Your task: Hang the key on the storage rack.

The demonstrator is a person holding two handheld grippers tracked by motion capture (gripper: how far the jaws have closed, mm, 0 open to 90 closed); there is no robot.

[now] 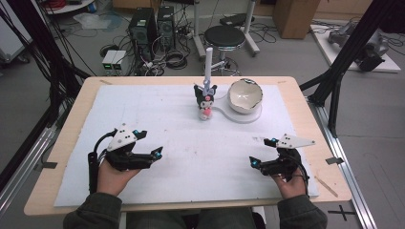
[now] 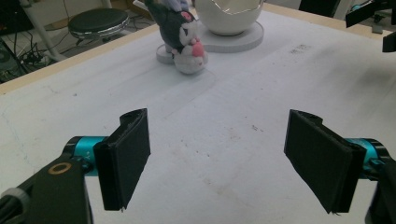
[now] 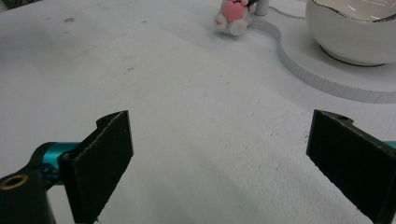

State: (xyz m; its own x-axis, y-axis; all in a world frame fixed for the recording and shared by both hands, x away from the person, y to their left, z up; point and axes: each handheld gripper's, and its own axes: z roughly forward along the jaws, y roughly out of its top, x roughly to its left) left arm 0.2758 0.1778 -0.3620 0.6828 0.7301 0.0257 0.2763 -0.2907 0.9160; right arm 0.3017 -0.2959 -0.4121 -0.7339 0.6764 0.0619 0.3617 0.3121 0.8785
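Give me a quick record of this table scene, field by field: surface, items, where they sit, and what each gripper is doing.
surface: white mat on a wooden table
toy: black and white plush toy with a pink heart, upright at the far middle
stand: white post rising behind the toy
bowl: white eggshell-shaped bowl on a white round base, right of the toy
left gripper: open, nothing between its jaws, near edge
right gripper: open, nothing between its jaws, near edge
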